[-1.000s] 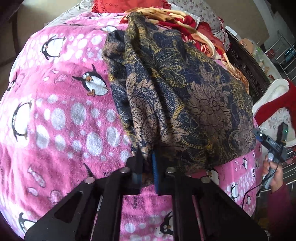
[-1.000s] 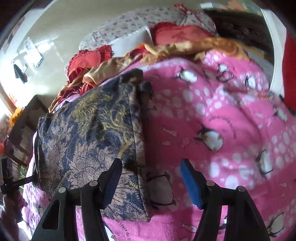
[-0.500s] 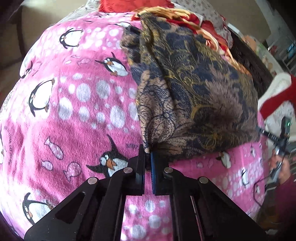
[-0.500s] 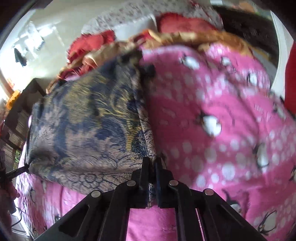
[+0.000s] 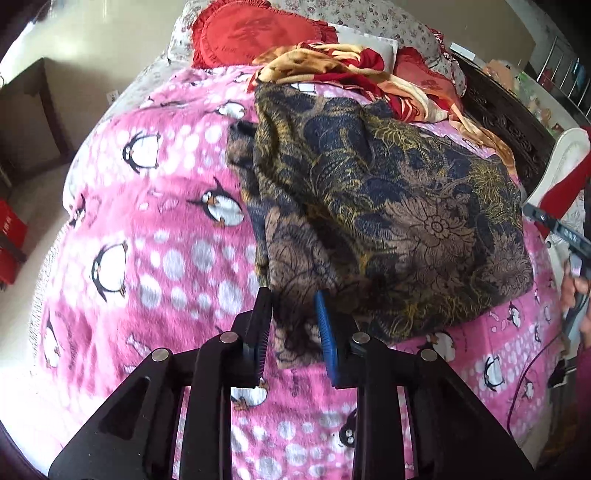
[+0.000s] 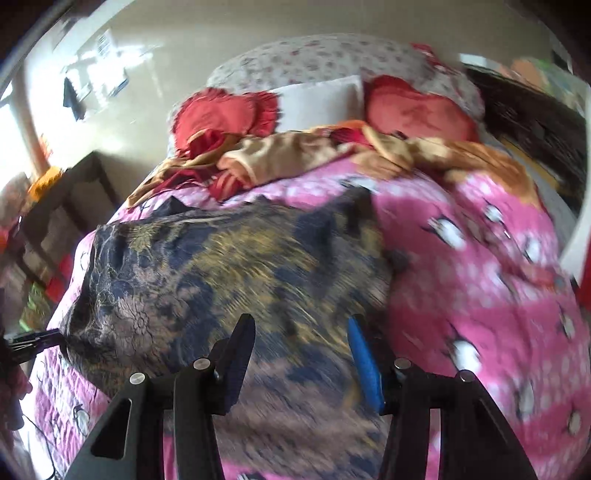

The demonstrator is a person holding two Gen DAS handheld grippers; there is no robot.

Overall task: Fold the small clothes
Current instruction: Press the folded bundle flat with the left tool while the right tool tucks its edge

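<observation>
— Paisley-print garment (image 5: 388, 221) in navy, gold and brown: where does it lie?
— On the pink penguin blanket (image 5: 166, 229) that covers the bed, roughly across its middle, folded into a thick bundle with rumpled layers showing along one side.
— And the left gripper (image 5: 293, 325)?
— Its fingers stand apart at the blanket's near edge, with a corner of the garment lying loose between them. I cannot tell whether either pad touches the cloth.
— The right gripper (image 6: 301, 358)?
— Also spread wide, hovering over the garment's near portion; that view is blurred, so contact is unclear. A dark clip-like tip (image 6: 35, 338) sits at the garment's far-left corner in the same view.
— What lies beyond the garment?
— A crumpled orange and red floral cloth (image 5: 354, 70) runs along the blanket's far edge, touching the garment's top. Behind it are red frilled cushions (image 5: 255, 33), a white pillow (image 6: 317, 99) and a floral-print bedspread (image 6: 314, 59).
</observation>
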